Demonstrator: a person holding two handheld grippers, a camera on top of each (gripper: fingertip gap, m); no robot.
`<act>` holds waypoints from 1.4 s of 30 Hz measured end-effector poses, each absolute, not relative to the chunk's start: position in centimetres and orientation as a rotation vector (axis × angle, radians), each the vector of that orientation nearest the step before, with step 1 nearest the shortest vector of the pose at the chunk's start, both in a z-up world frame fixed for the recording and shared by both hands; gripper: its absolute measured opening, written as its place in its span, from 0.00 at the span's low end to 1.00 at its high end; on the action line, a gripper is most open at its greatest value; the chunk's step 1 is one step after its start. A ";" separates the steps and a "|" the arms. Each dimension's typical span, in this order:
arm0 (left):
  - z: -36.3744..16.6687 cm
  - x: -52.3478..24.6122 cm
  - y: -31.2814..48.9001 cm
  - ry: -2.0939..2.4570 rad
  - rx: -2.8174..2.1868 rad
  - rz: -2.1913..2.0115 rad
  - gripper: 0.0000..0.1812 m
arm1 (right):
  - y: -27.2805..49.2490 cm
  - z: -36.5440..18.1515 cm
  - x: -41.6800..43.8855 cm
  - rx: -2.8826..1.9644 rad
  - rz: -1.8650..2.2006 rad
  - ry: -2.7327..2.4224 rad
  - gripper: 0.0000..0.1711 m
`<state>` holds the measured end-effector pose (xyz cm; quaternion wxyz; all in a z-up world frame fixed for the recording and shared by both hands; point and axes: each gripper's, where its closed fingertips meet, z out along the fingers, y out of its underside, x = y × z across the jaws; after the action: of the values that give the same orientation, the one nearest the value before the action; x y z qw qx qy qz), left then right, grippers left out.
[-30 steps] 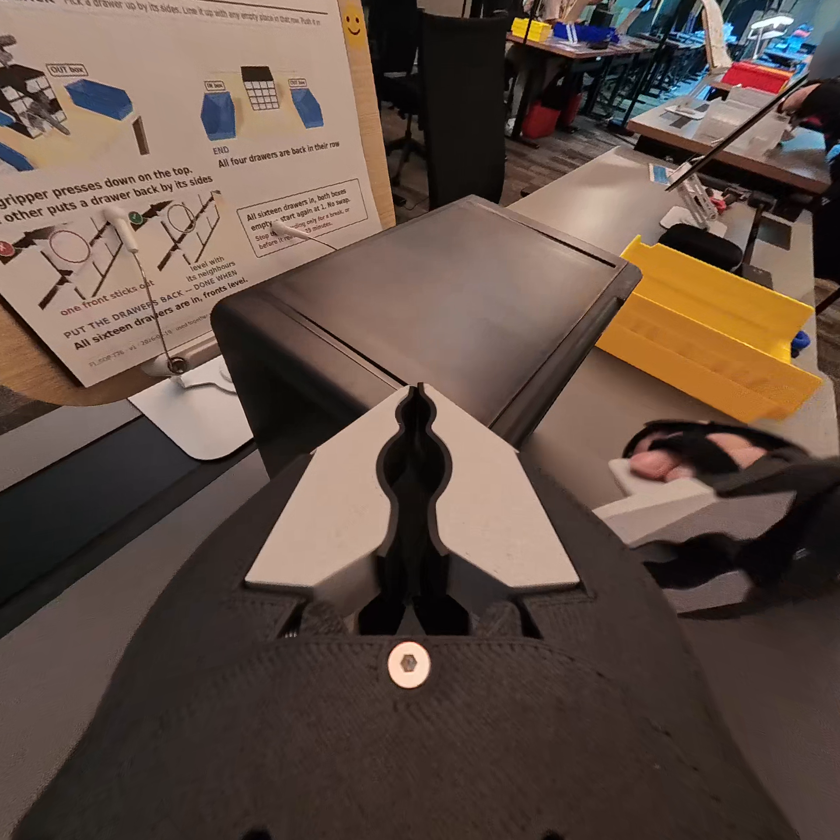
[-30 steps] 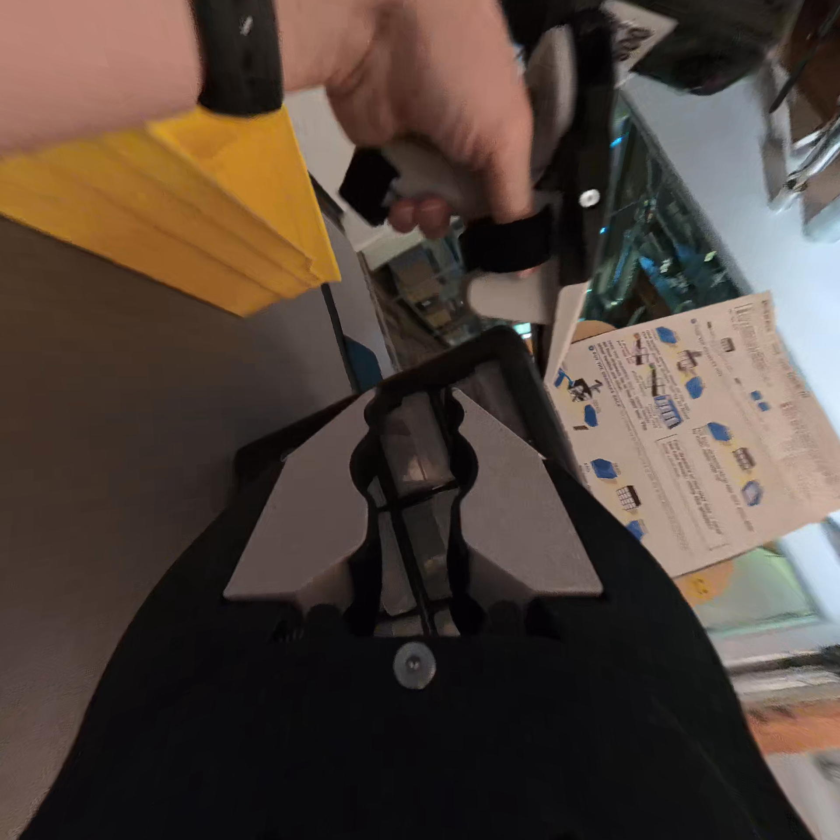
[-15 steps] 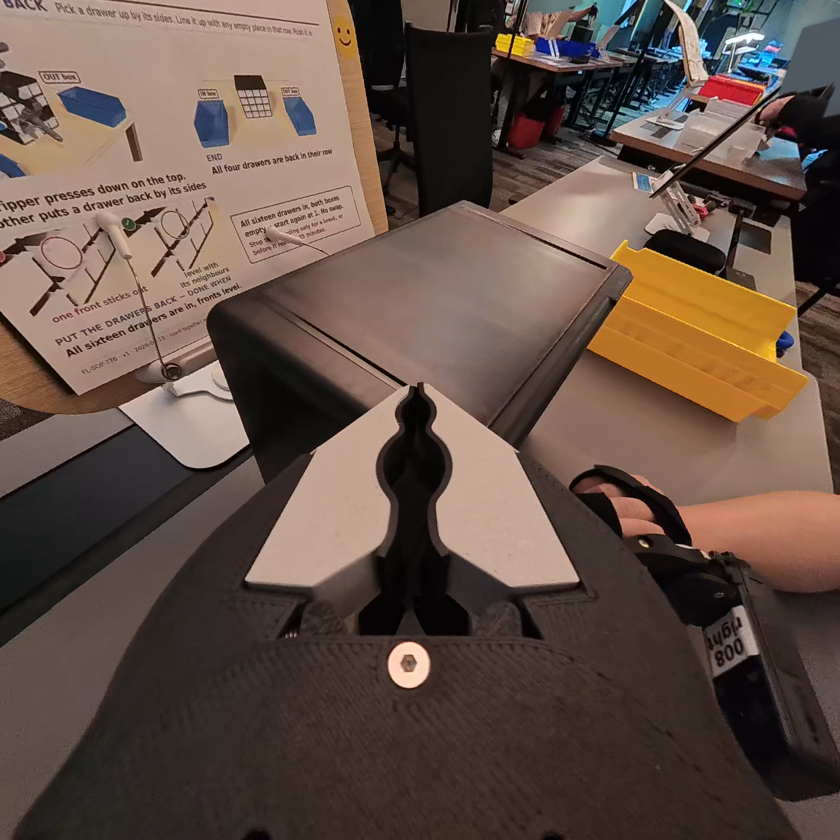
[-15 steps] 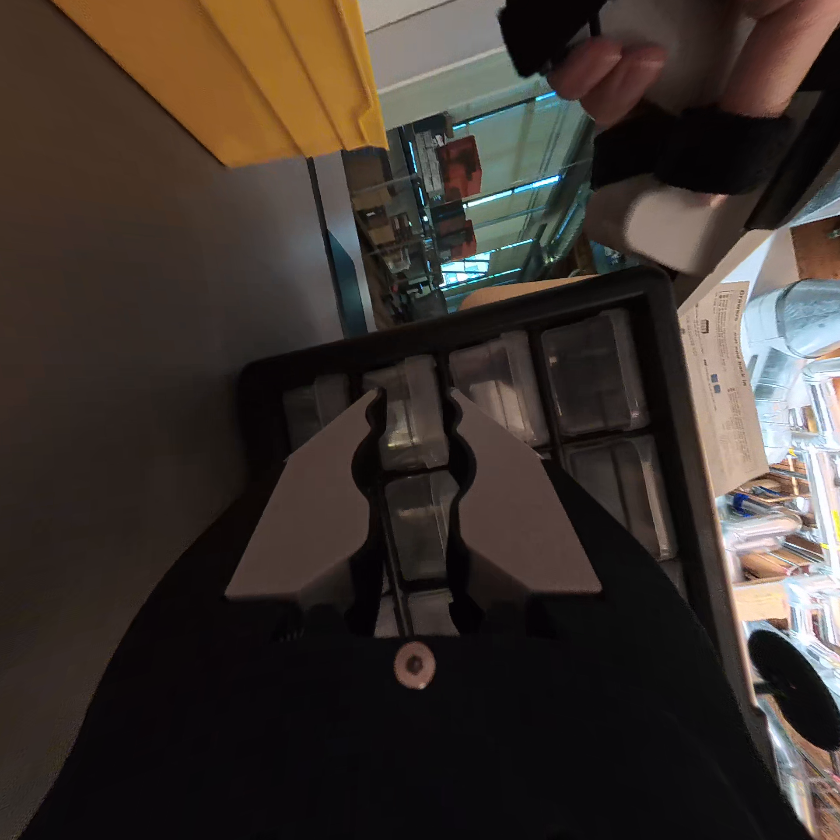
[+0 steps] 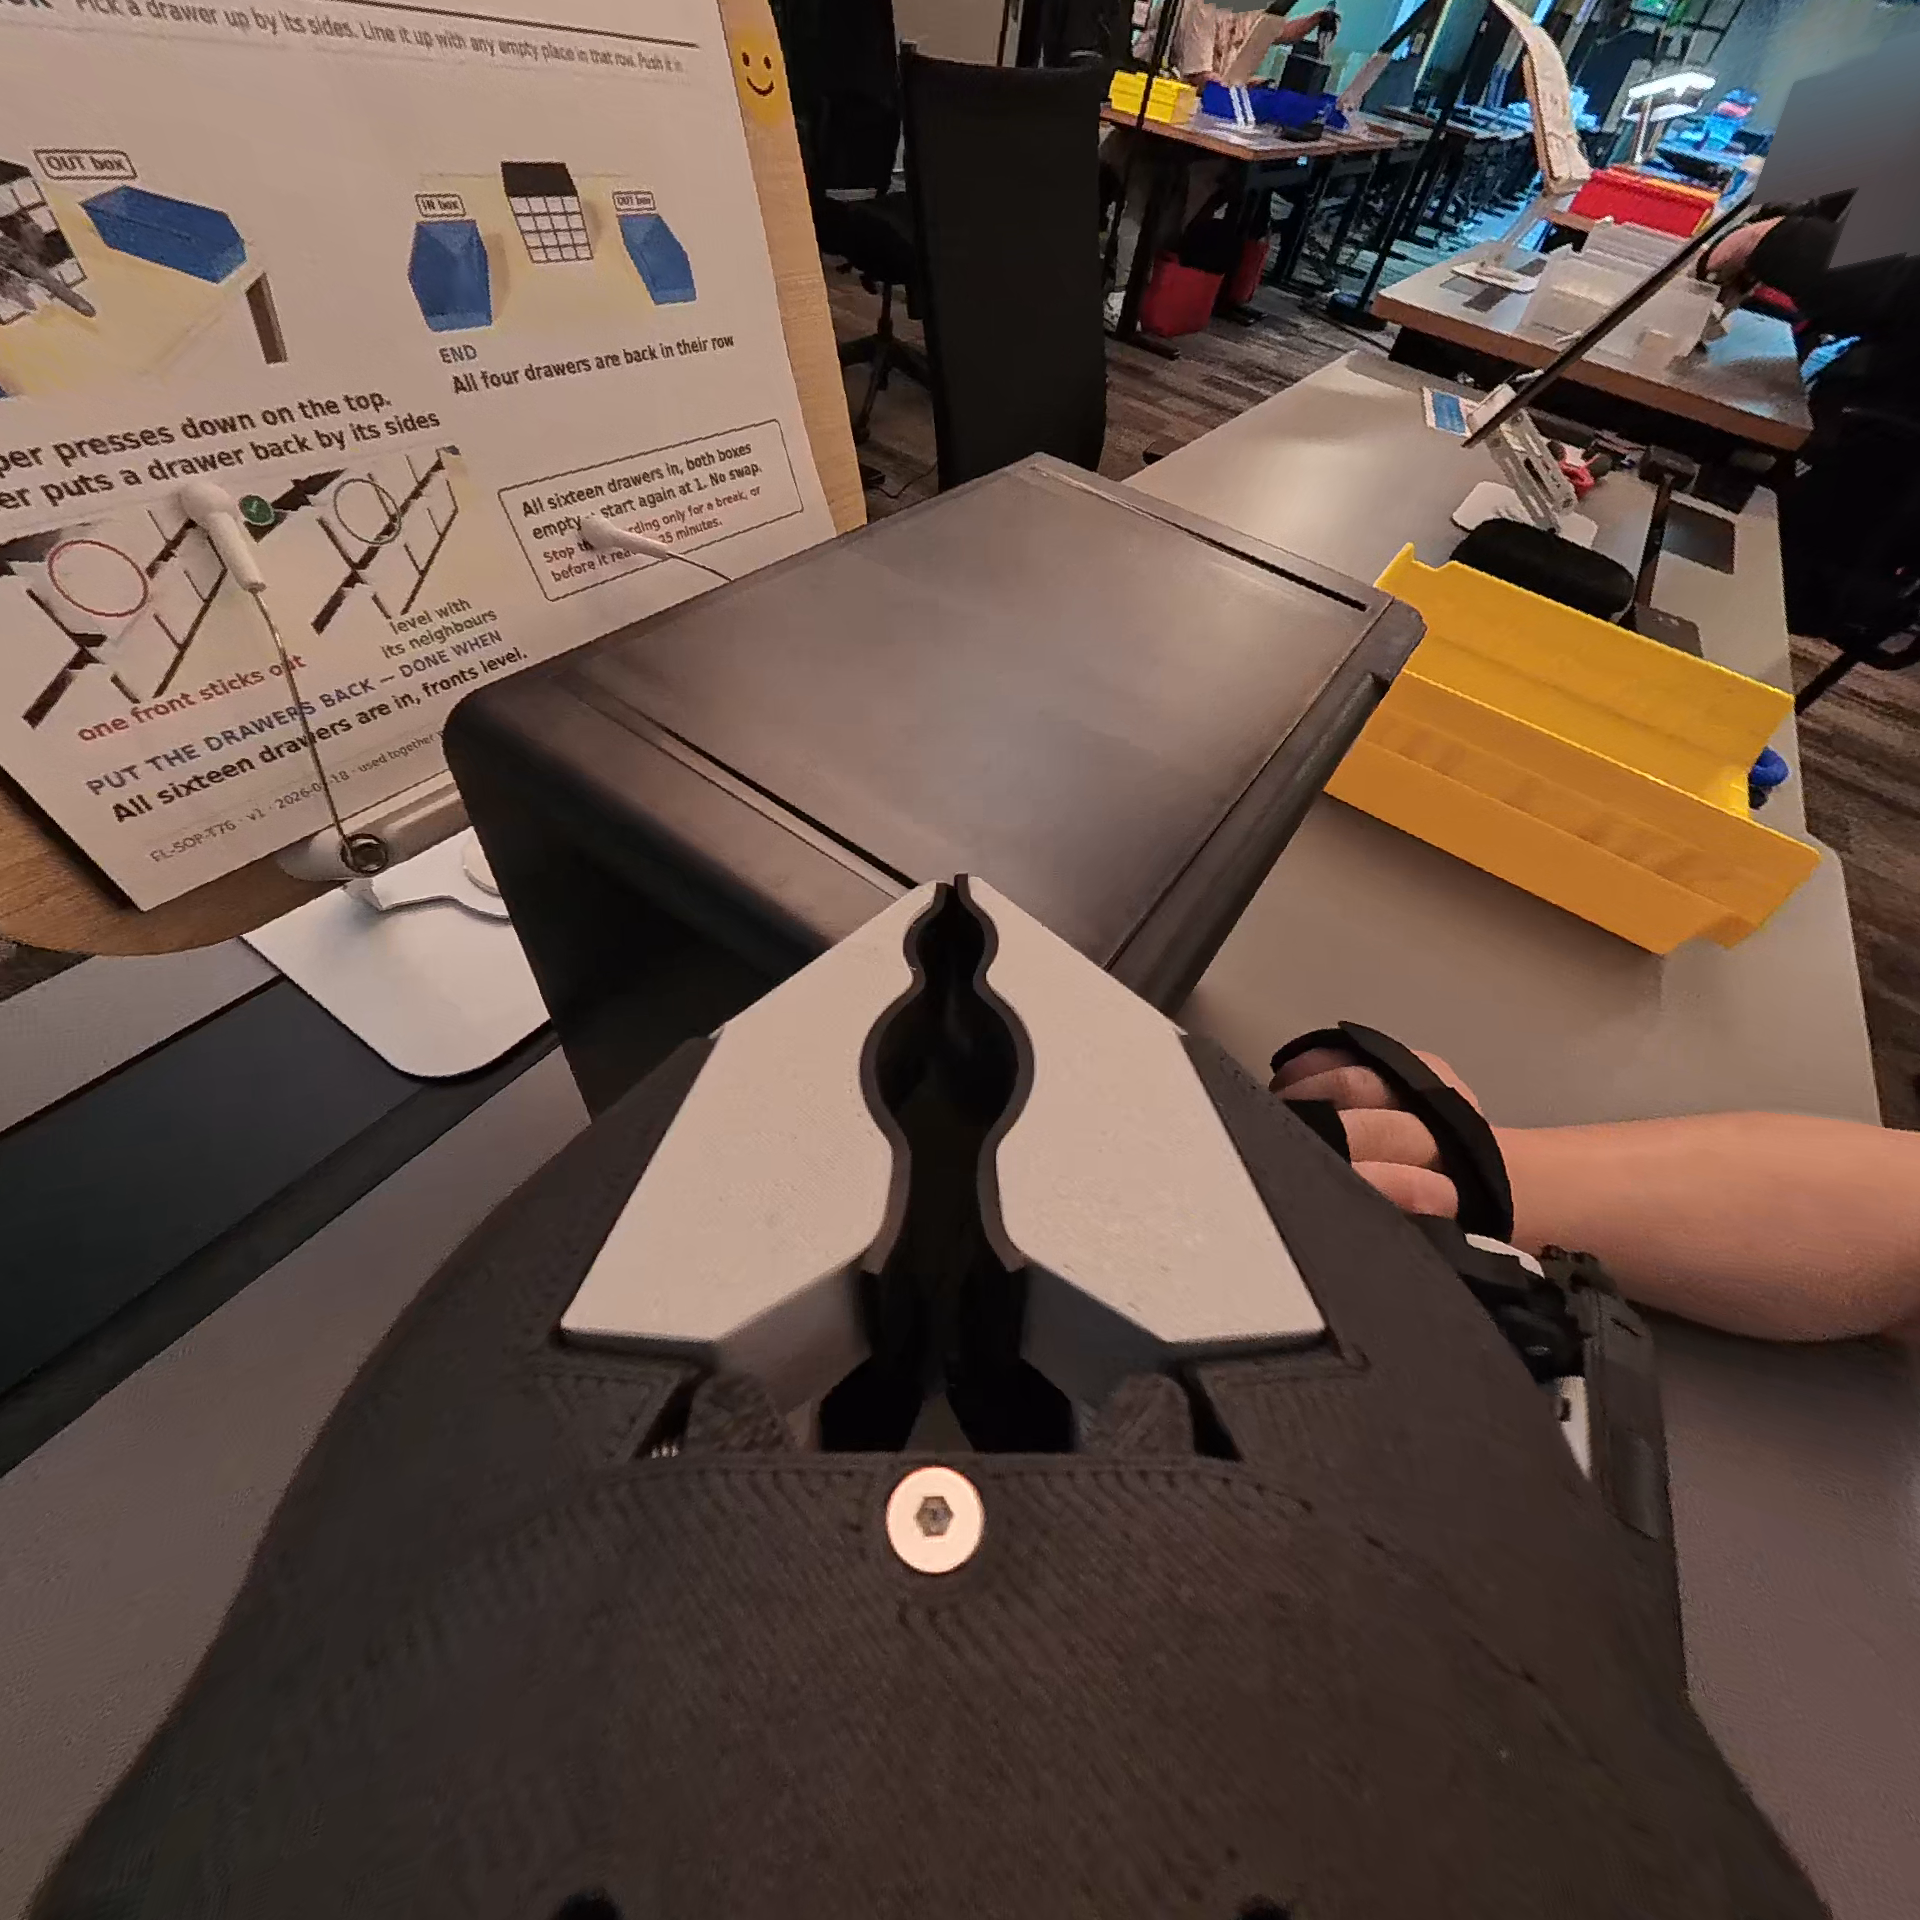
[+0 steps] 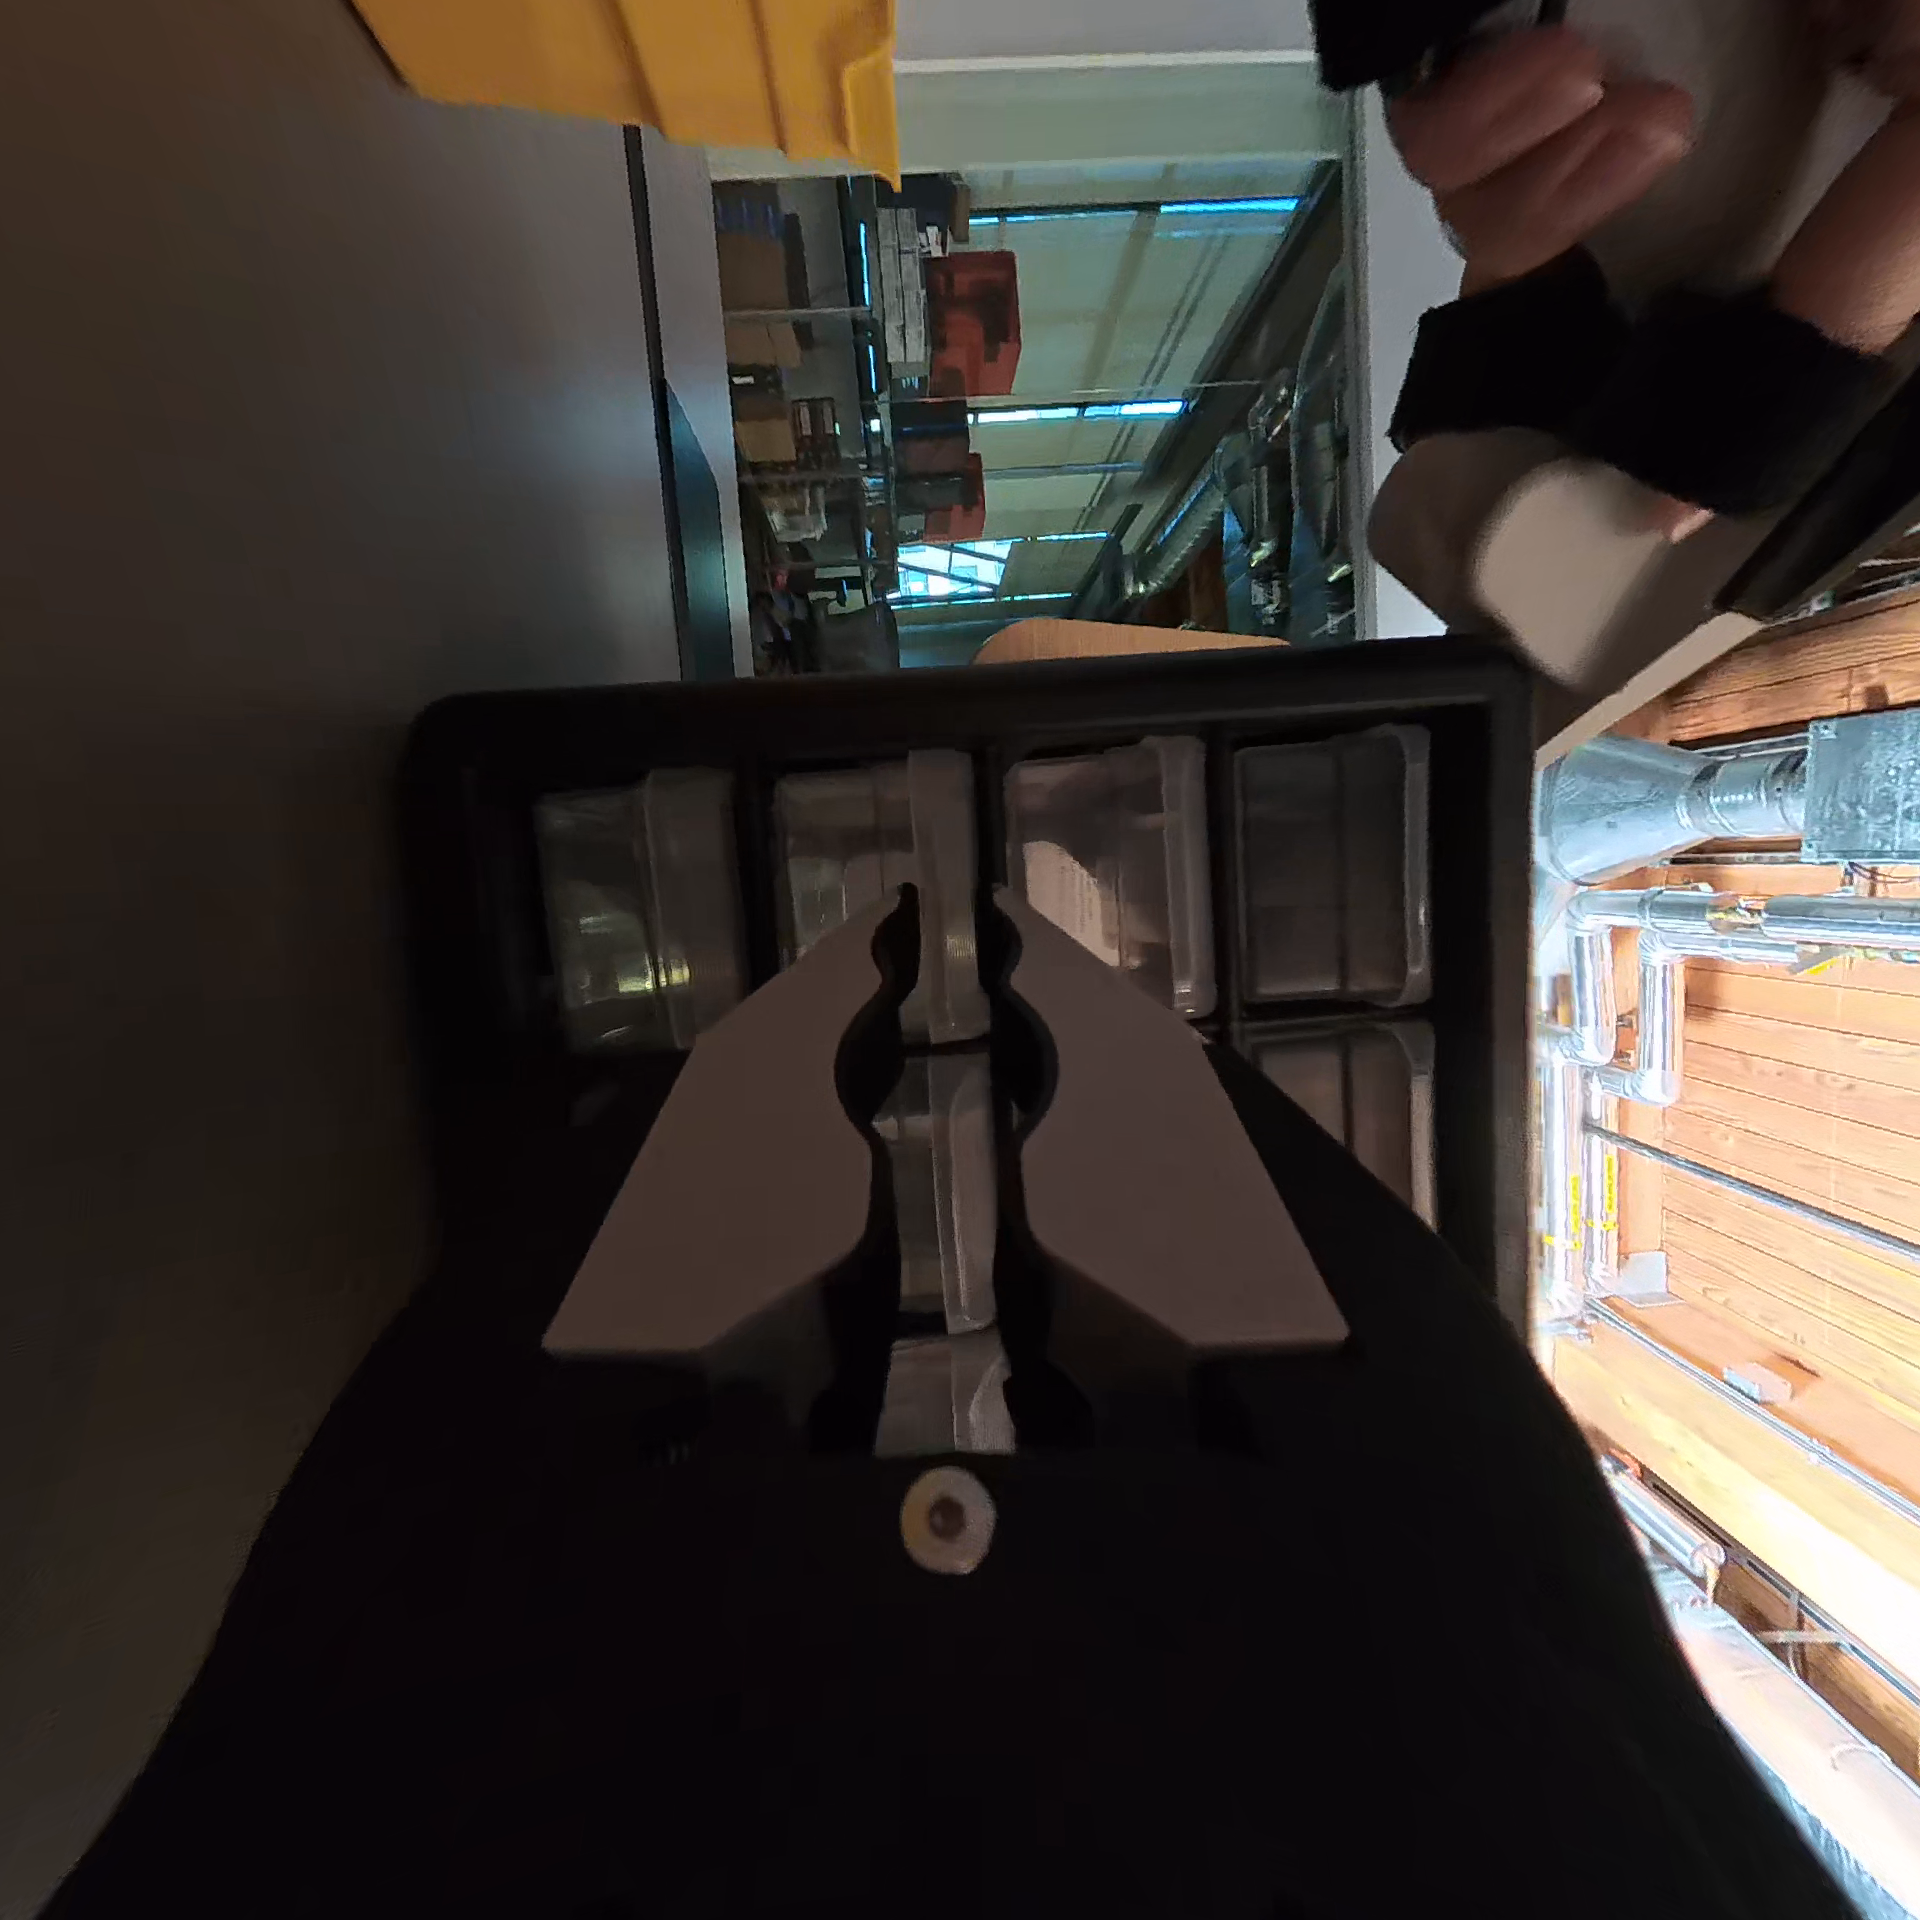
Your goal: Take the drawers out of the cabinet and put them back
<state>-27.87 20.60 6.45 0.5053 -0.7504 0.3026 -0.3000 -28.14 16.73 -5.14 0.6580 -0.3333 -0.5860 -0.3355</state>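
The black cabinet (image 5: 987,665) stands on the grey table. In the left wrist view I see its flat top. My left gripper (image 5: 956,888) is shut and empty, just above the top's near edge. The right wrist view is rolled sideways and faces the cabinet's front (image 6: 1039,696), which holds several clear drawers (image 6: 1330,862). My right gripper (image 6: 951,894) is shut on the handle (image 6: 940,821) of one clear drawer in the end row. The hand holding the right gripper (image 5: 1403,1132) shows low beside the cabinet. The hand holding the left gripper (image 6: 1558,156) shows by the cabinet's top.
A yellow bin (image 5: 1558,769) lies on the table to the right of the cabinet; it also shows in the right wrist view (image 6: 675,62). An instruction poster (image 5: 364,416) stands behind the cabinet on the left. Other work tables and a person are farther back.
My right gripper has moved up to the cabinet's front and its jaws have narrowed onto a drawer handle. My left gripper has stayed shut over the cabinet's top.
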 end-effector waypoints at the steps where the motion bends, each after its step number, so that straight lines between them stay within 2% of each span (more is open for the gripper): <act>1: 6.4 -27.9 20.6 0.732 -1.811 -0.718 0.00 | 16.3 -5.1 -28.1 -0.743 -0.757 -1.333 0.05; 9: 6.5 -27.9 20.6 0.731 -1.806 -0.731 0.00 | 9.8 -5.1 -28.1 -0.675 -0.630 -1.399 0.07; 12: 6.5 -27.9 20.6 0.731 -1.806 -0.729 0.00 | 10.4 -4.9 -28.2 -0.785 -0.565 -1.397 0.23; 15: 6.4 -27.9 20.6 0.734 -1.807 -0.719 0.00 | 11.2 -5.4 -28.4 -0.870 -0.546 -1.445 0.17; 16: 6.4 -27.9 20.6 0.735 -1.807 -0.718 0.00 | 11.4 -5.8 -28.3 -0.887 -0.563 -1.473 0.12; 21: 6.4 -27.9 20.6 0.734 -1.806 -0.728 0.00 | 10.4 -5.9 -27.8 -0.947 -0.554 -1.522 0.09; 42: 6.5 -27.8 20.6 0.733 -1.804 -0.735 0.00 | 2.2 -4.5 -27.5 -0.939 -0.283 -1.613 0.07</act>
<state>-27.84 20.63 6.46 0.5058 -0.7476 0.3039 -0.3047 -27.50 2.22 -4.49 0.5866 -0.4028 -0.6920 -0.1215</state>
